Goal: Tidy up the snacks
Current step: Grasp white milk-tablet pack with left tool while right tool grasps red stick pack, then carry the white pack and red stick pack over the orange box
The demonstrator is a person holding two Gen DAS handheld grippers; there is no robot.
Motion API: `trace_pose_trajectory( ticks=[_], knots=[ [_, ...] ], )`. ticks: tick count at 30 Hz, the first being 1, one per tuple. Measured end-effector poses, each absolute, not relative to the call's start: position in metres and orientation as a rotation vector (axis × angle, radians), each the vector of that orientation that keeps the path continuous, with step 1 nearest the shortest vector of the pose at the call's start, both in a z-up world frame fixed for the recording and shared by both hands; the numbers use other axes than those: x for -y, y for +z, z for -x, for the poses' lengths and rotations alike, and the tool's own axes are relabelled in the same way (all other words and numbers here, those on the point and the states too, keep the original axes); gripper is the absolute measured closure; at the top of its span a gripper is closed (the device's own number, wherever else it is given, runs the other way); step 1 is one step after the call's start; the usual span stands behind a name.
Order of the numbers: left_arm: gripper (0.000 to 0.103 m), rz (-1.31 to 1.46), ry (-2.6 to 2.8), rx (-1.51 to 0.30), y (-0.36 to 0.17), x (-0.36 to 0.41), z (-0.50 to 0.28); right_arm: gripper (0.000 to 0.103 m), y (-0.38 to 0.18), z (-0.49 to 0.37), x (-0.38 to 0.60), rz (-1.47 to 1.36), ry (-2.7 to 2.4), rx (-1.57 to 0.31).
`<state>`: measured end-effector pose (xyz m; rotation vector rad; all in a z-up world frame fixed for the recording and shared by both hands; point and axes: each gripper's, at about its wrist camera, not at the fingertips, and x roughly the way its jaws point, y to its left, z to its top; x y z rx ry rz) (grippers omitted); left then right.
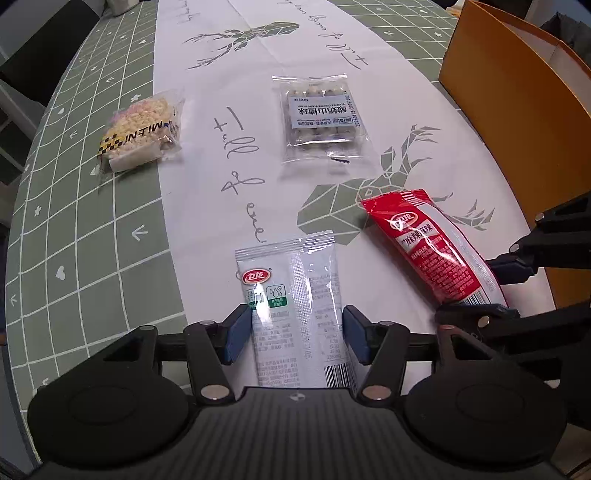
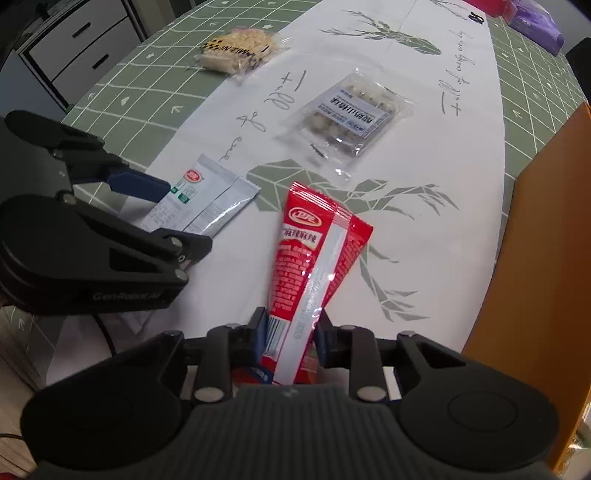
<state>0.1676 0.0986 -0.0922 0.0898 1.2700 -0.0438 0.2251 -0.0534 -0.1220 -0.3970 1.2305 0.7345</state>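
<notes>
My left gripper (image 1: 297, 334) has its blue pads on both sides of a white-grey snack packet (image 1: 291, 295), which lies flat on the table; the pads touch its edges. My right gripper (image 2: 290, 338) is shut on a red snack packet (image 2: 314, 251), tilted with its far end up. The red packet also shows in the left wrist view (image 1: 428, 243), and the white packet shows in the right wrist view (image 2: 201, 201). A clear tray pack of round snacks (image 1: 319, 118) and a yellow puffed-snack bag (image 1: 140, 129) lie farther off.
An orange cardboard box (image 1: 517, 122) stands at the right, its wall close to my right gripper (image 2: 546, 258). The table has a white runner with deer prints (image 1: 236, 184) and green grid cloth. Purple packets (image 2: 535, 18) lie at the far right corner.
</notes>
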Motion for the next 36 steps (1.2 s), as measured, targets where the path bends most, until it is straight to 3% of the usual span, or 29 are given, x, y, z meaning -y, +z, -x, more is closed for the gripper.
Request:
trace_pose_trajectory(
  ticks=[4,7,14,18,26,36],
  knots=[
    [0.027,-0.067,-0.012,-1.304,-0.091,-0.103,-0.164,0.06,-0.12,-0.228,0.054,0.394,0.742,-1.231],
    [0.026,-0.036,0.004,-1.327,-0.092,-0.107,-0.163,0.045,-0.12,-0.23,0.05,0.405,0.746,-1.225],
    [0.026,-0.02,-0.016,-1.304,-0.096,-0.111,-0.157,0.041,-0.128,-0.22,0.038,0.483,0.778,-1.169],
    [0.042,-0.036,-0.051,-1.281,-0.093,-0.107,-0.154,0.047,-0.127,-0.216,0.036,0.499,0.784,-1.14],
    [0.048,-0.053,-0.057,-1.26,-0.091,-0.1,-0.15,0.075,-0.124,-0.211,0.038,0.512,0.785,-1.131],
    [0.049,-0.067,-0.081,-1.279,-0.072,-0.087,-0.141,0.081,-0.101,-0.196,0.047,0.566,0.788,-1.081]
  ],
)
